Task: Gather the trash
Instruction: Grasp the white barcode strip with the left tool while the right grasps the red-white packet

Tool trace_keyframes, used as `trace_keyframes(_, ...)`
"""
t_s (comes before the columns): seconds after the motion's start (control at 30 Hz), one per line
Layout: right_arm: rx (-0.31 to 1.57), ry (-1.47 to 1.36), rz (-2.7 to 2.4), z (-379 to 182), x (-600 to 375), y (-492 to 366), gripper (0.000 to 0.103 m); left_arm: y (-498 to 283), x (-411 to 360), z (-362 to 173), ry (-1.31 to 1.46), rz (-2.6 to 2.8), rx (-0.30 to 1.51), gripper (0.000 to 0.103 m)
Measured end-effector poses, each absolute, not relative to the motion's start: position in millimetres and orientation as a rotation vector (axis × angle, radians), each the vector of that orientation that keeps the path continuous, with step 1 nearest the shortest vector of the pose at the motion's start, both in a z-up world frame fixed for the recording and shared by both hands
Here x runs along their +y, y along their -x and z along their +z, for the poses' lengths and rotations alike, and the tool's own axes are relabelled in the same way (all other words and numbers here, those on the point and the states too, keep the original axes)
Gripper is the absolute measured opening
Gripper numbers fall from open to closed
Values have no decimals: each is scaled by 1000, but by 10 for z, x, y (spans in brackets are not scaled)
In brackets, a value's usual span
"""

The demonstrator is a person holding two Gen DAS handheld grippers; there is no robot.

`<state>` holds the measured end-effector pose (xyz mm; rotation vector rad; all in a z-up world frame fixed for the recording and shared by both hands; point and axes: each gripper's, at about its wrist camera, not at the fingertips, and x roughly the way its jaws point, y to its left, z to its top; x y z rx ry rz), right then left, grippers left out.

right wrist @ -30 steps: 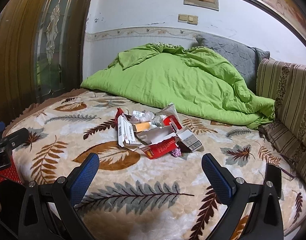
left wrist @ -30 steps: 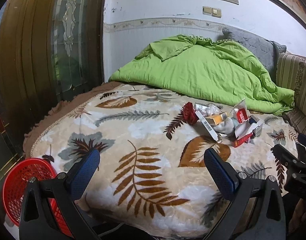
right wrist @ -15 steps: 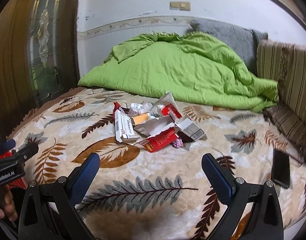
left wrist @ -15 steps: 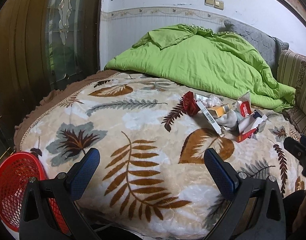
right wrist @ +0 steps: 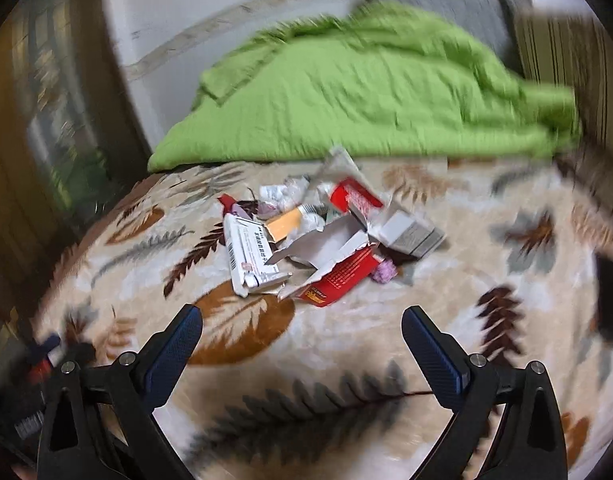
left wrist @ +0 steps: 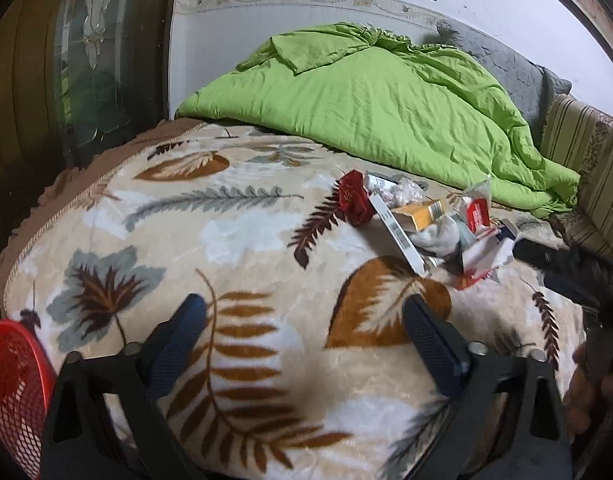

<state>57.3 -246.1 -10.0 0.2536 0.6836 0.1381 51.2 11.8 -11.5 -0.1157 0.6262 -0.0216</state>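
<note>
A pile of trash (left wrist: 418, 220) lies on the leaf-patterned blanket (left wrist: 234, 240): a crumpled red wrapper, a white barcoded box, an orange carton, torn red-and-white packets and tissue. My left gripper (left wrist: 302, 304) hovers over the blanket short of the pile; its jaws are closing with nothing between them. The right wrist view is blurred by motion and shows the same trash (right wrist: 314, 240) just ahead of my right gripper (right wrist: 301, 312), which is open and empty. The right gripper (left wrist: 566, 272) also shows at the right edge of the left wrist view, close to the pile.
A red mesh basket (left wrist: 10, 380) stands on the floor at the bed's lower left. A green duvet (left wrist: 366, 100) is heaped behind the trash, with striped cushions (left wrist: 586, 160) on the right. A dark phone (right wrist: 610, 300) lies on the blanket at the right.
Both grippers have moved in toward the trash pile, which looks larger now. The right wrist view has rolled and blurred. The basket has slid toward the left view's corner.
</note>
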Motion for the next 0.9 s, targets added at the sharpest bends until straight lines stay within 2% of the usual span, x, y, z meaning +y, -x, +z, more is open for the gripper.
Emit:
trace_keyframes(0.07, 705, -319, 117, -114, -2516, -723, 101, -597, 73, -105, 94, -25, 631, 86)
trace_keyframes(0.27, 770, -403, 18, -169, -2492, -1283, 100, -878, 75, -62, 93, -57, 681, 77)
trace_keyframes(0.3, 780, -393, -4, -207, -2479, -1359, 96, -927, 76, -51, 96, -68, 691, 77)
trace_keyframes(0.37, 799, -384, -36, -274, -2520, -1423, 75, -1024, 53, -21, 92, -85, 701, 77)
trace_keyframes(0.4, 816, -396, -40, -339, -2571, -1437, 59, -1062, 30, -9, 86, -91, 703, 77)
trace_keyframes(0.47, 837, -440, -35, -453, -2684, -1433, 47, -1178, -45, 21, 92, -122, 718, 77)
trace_keyframes(0.5, 848, -464, -31, -500, -2741, -1407, 34, -1242, -76, 32, 105, -137, 730, 77)
trace_keyframes(0.53, 853, -483, -16, -529, -2787, -1376, 29, -1304, -115, 33, 122, -150, 743, 77)
trace_keyframes(0.63, 845, -492, 17, -515, -2825, -1277, 17, -1575, -240, -9, 196, -211, 816, 73)
trace_keyframes(0.7, 826, -480, 25, -475, -2833, -1205, 13, -1781, -346, -99, 230, -239, 872, 71)
trace_keyframes(0.87, 790, -494, 45, -416, -2880, -1126, 11, -2211, -492, -448, 362, -273, 1012, 47)
trace_keyframes(0.9, 785, -496, 49, -404, -2884, -1127, 11, -2268, -507, -503, 385, -281, 1027, 46)
